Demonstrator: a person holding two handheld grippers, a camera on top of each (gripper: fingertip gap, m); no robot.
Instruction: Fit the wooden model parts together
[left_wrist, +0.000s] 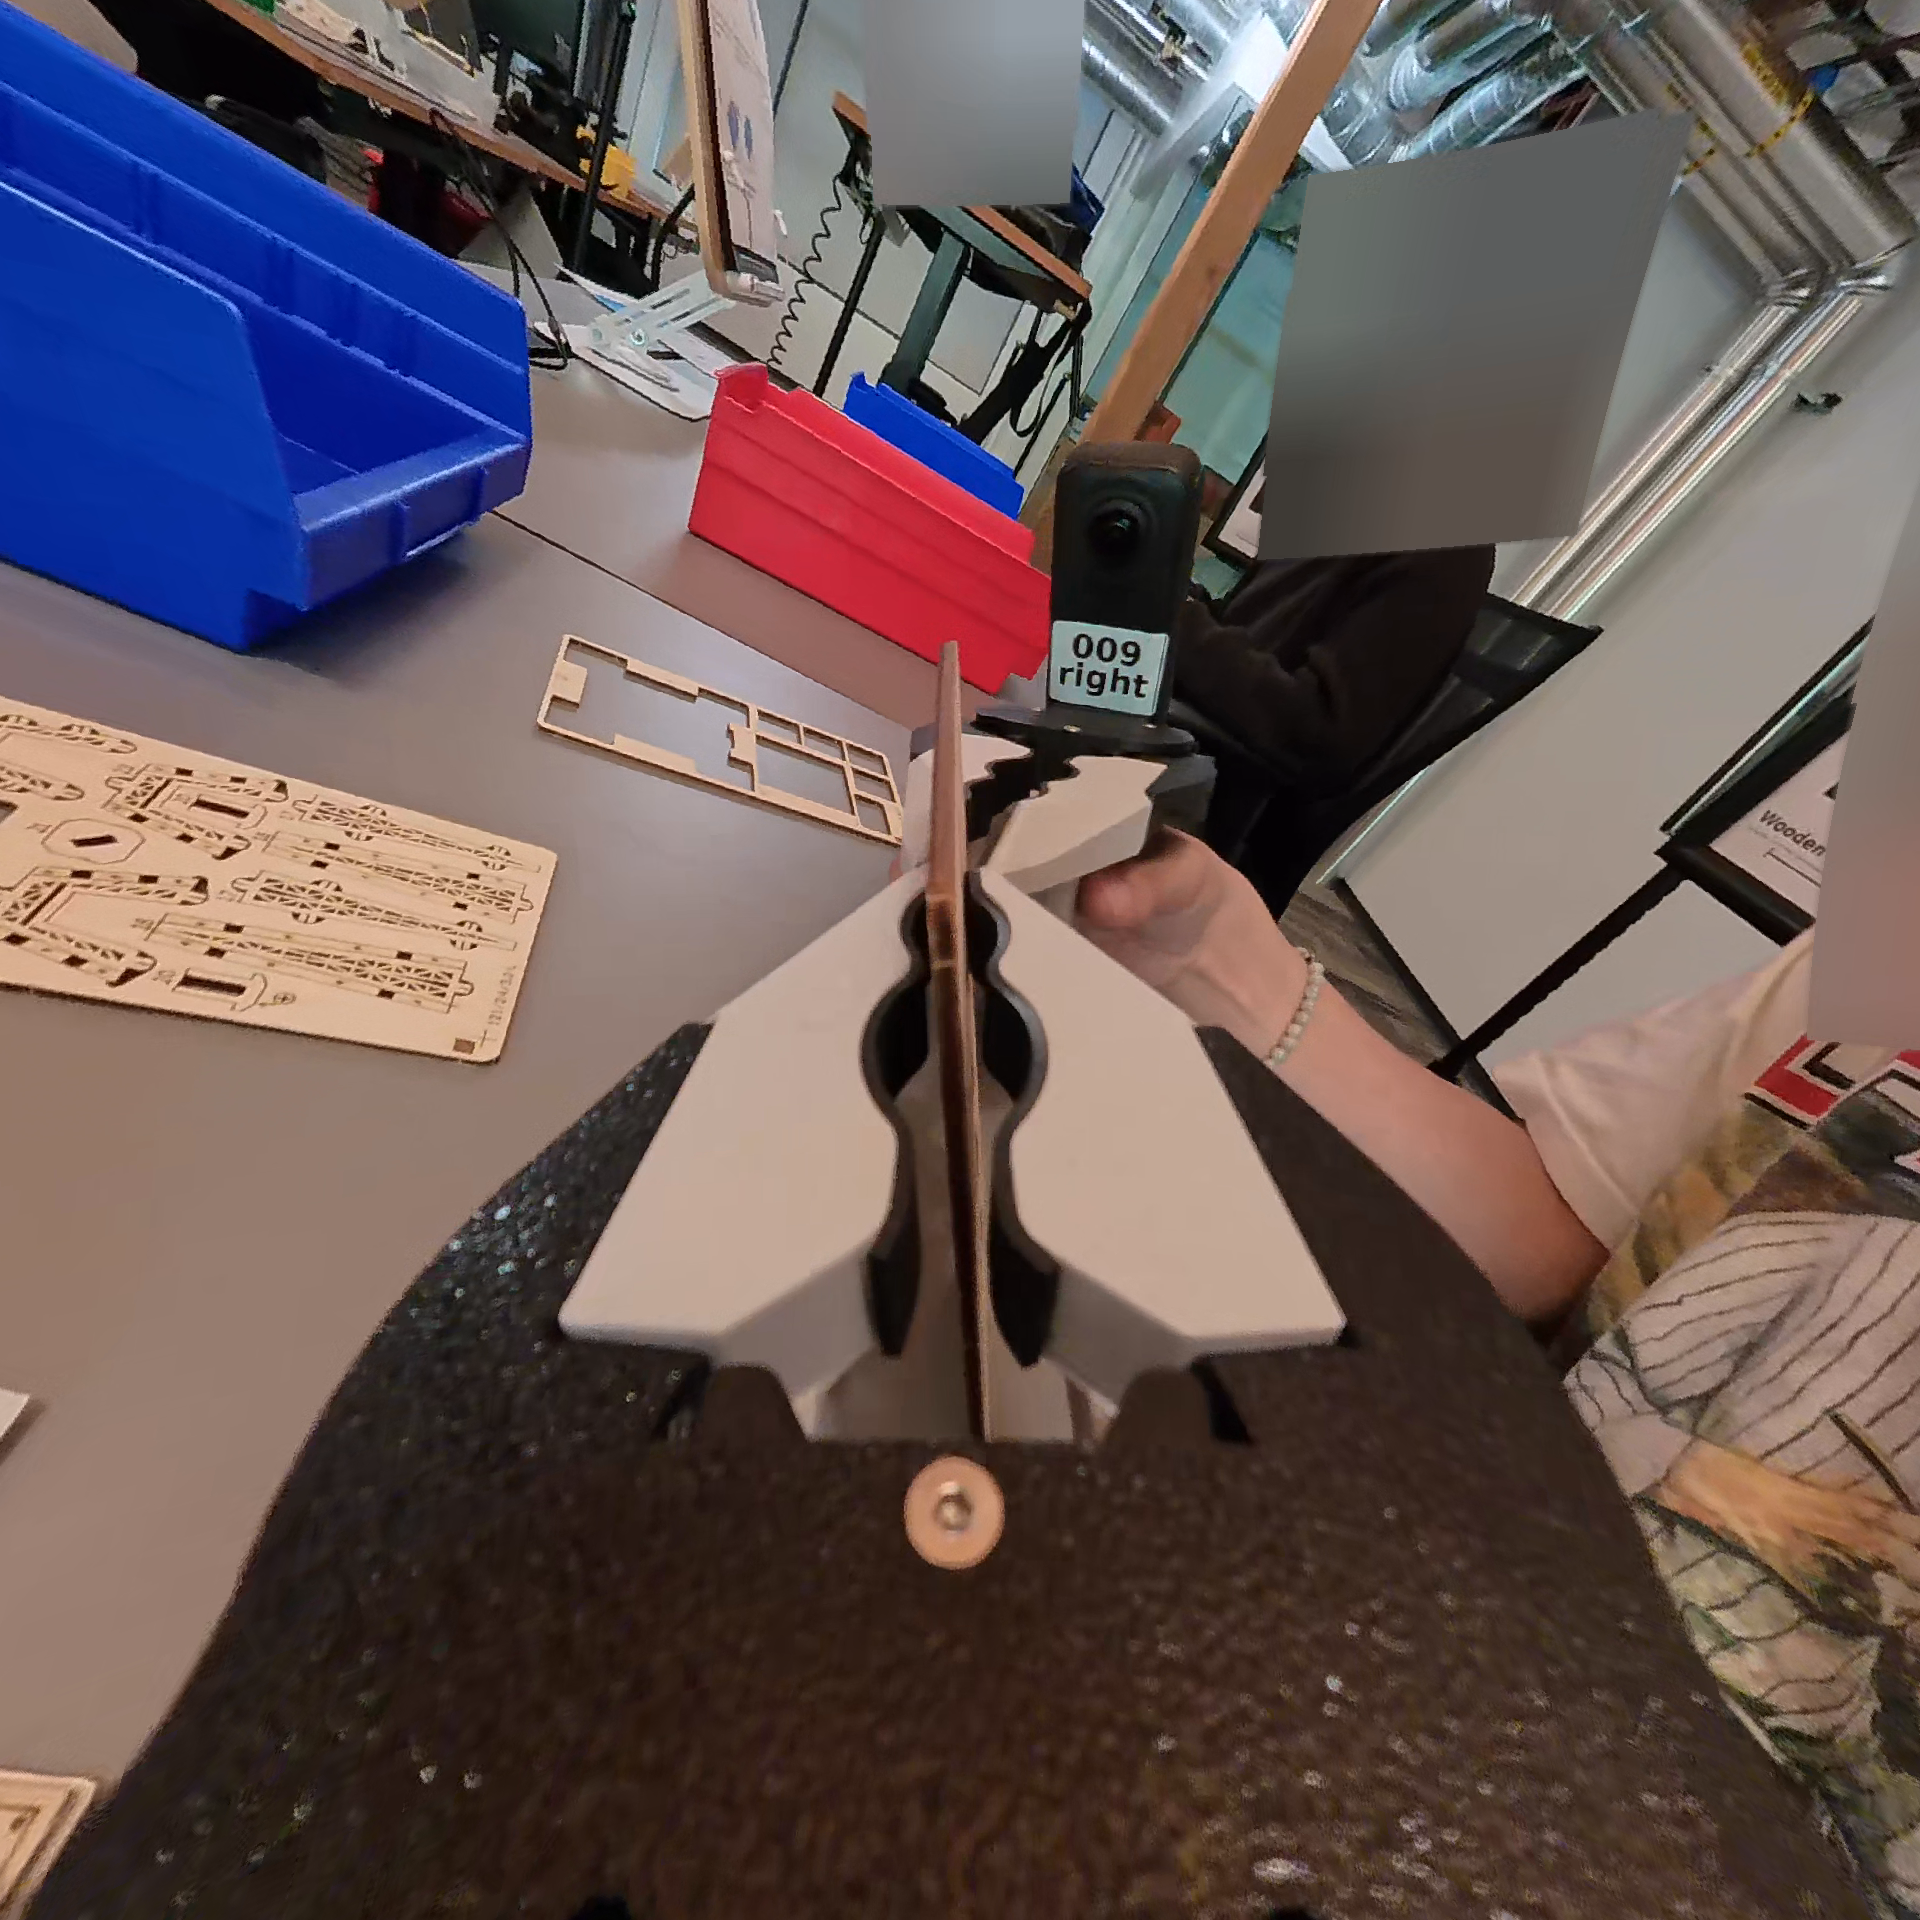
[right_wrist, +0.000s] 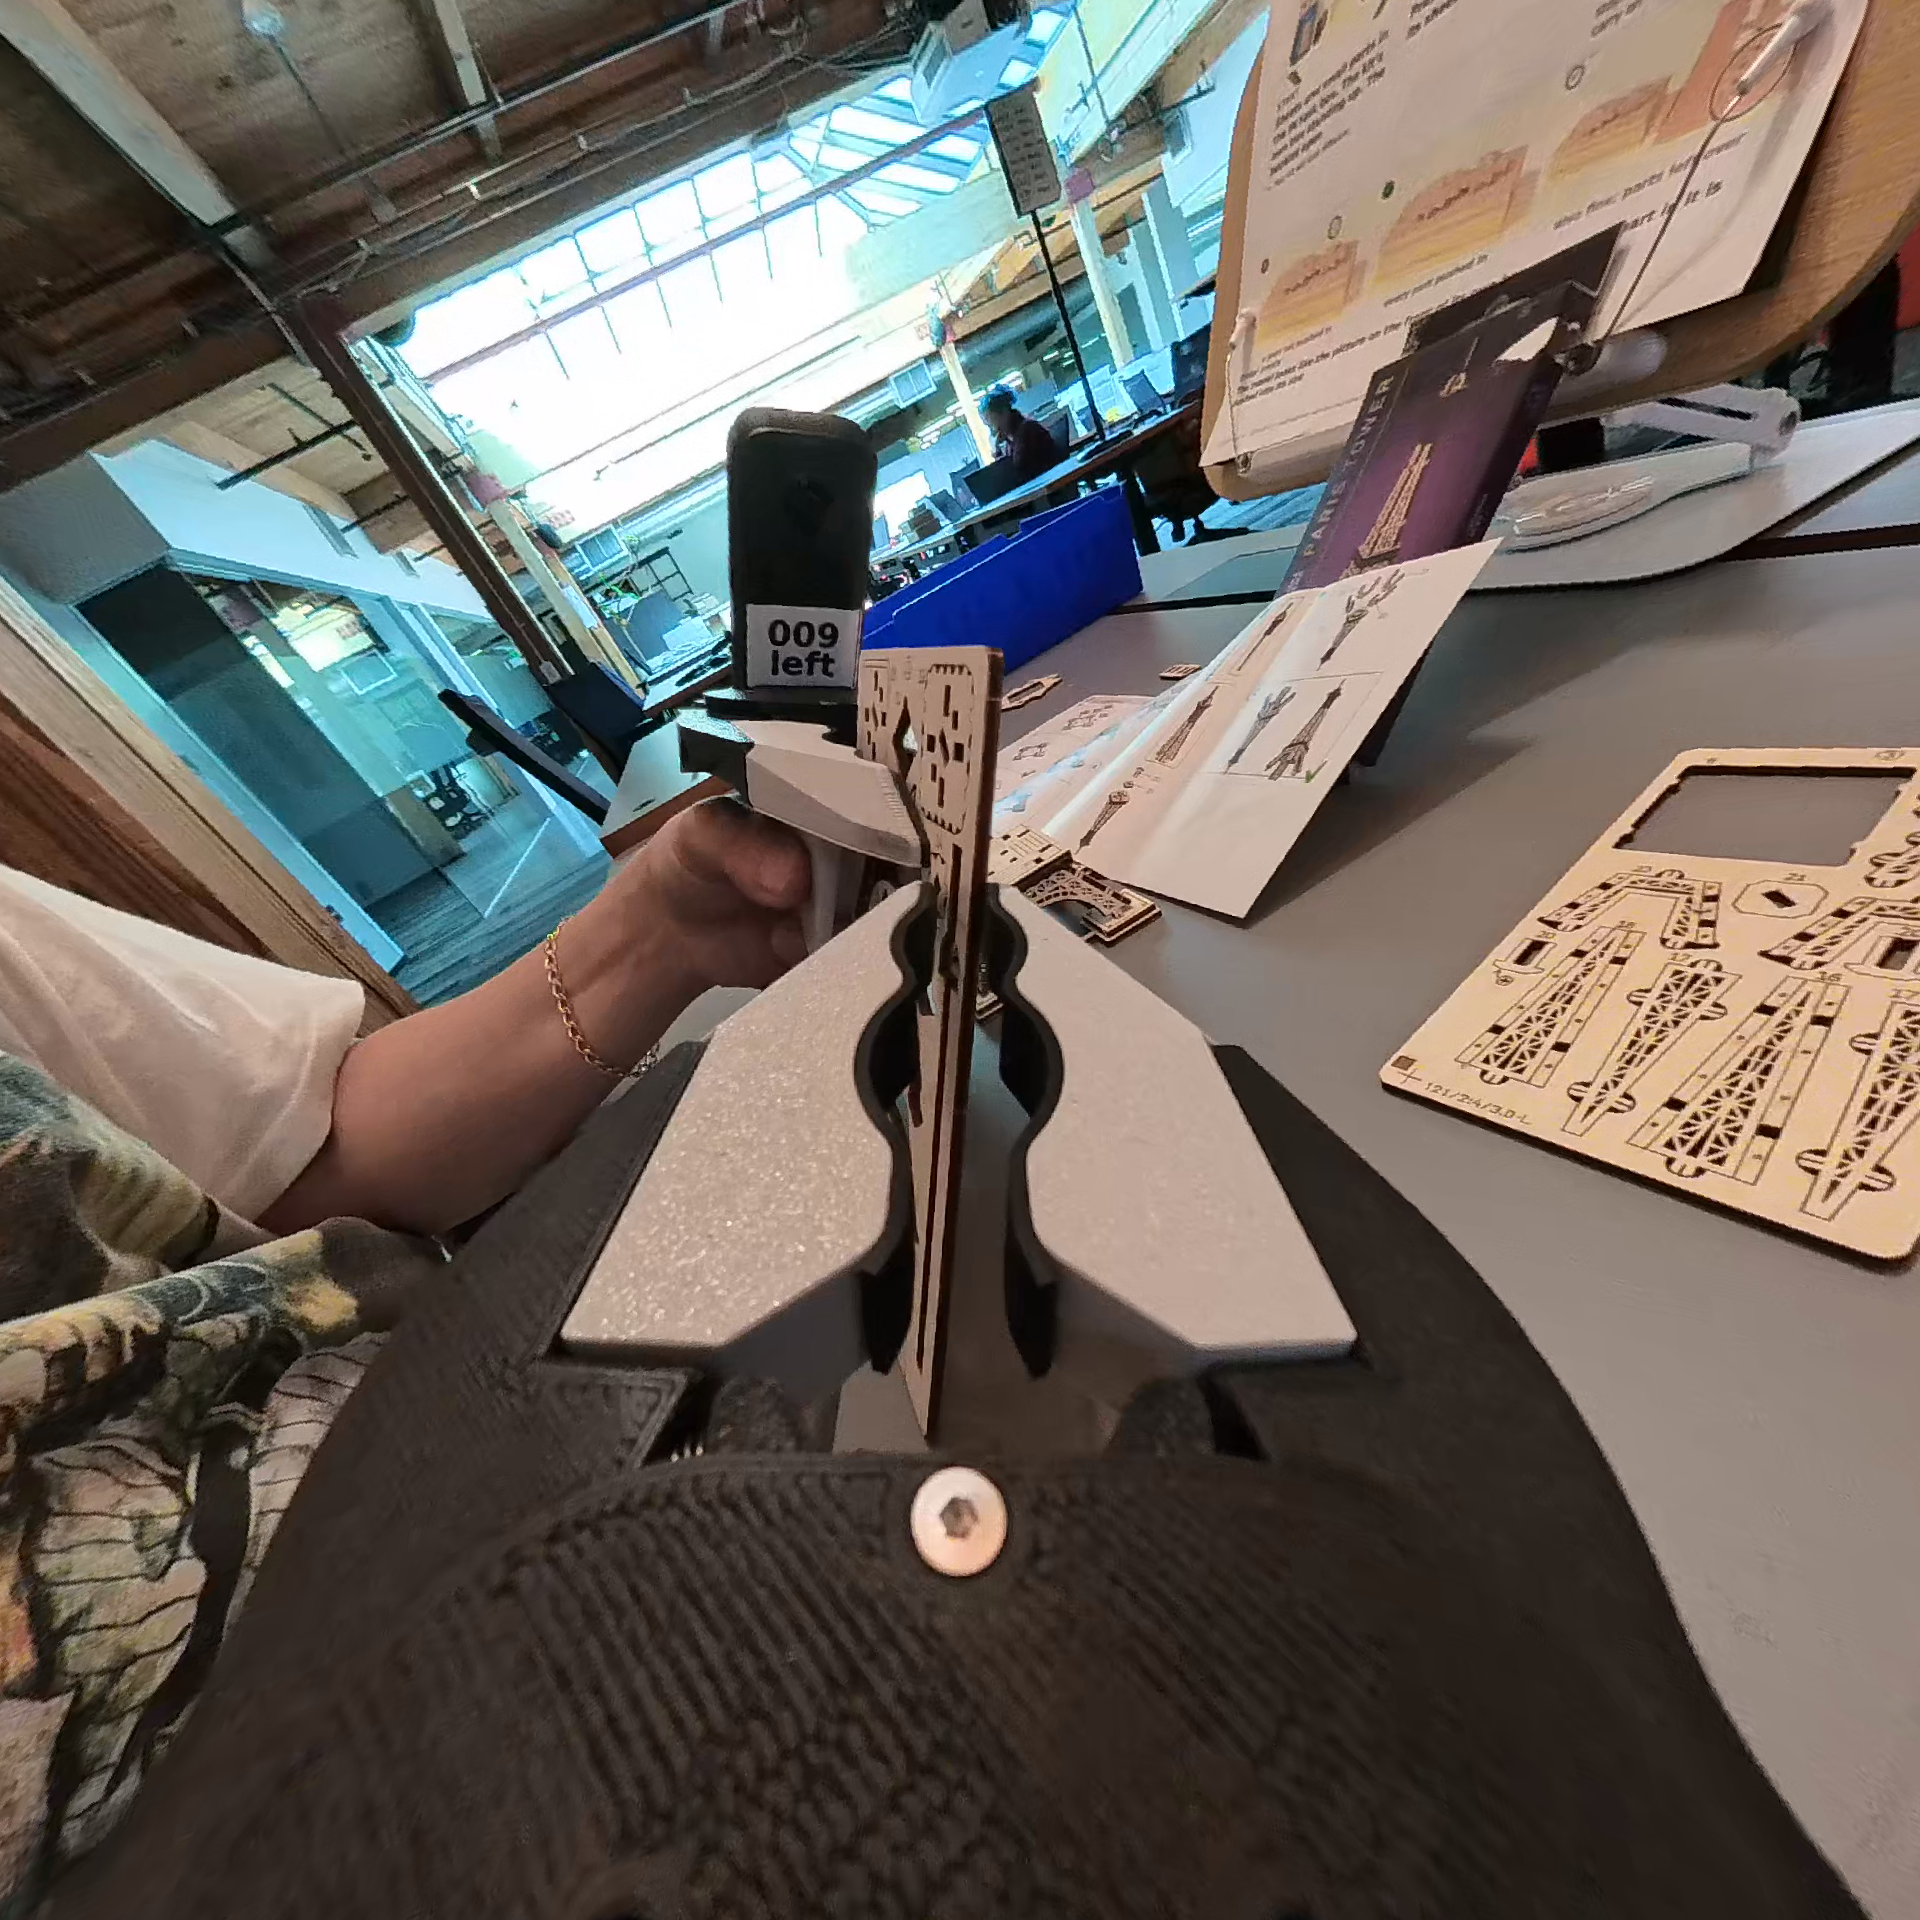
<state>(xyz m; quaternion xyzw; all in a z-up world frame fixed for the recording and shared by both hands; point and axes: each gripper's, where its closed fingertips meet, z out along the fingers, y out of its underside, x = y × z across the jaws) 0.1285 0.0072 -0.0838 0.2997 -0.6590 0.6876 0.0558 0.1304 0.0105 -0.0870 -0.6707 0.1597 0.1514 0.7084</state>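
Both hand-held grippers, left (left_wrist: 951, 914) and right (right_wrist: 951, 914), clamped edge-on on one thin laser-cut wooden sheet (right_wrist: 940, 769), facing each other along its length.

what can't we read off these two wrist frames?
- Left wrist view: wooden panel is edge-on between the left tongs; its face is hidden.
- Right wrist view: the panel's lower part is hidden inside the right tongs.
- Both views: whether one panel or two is unclear.
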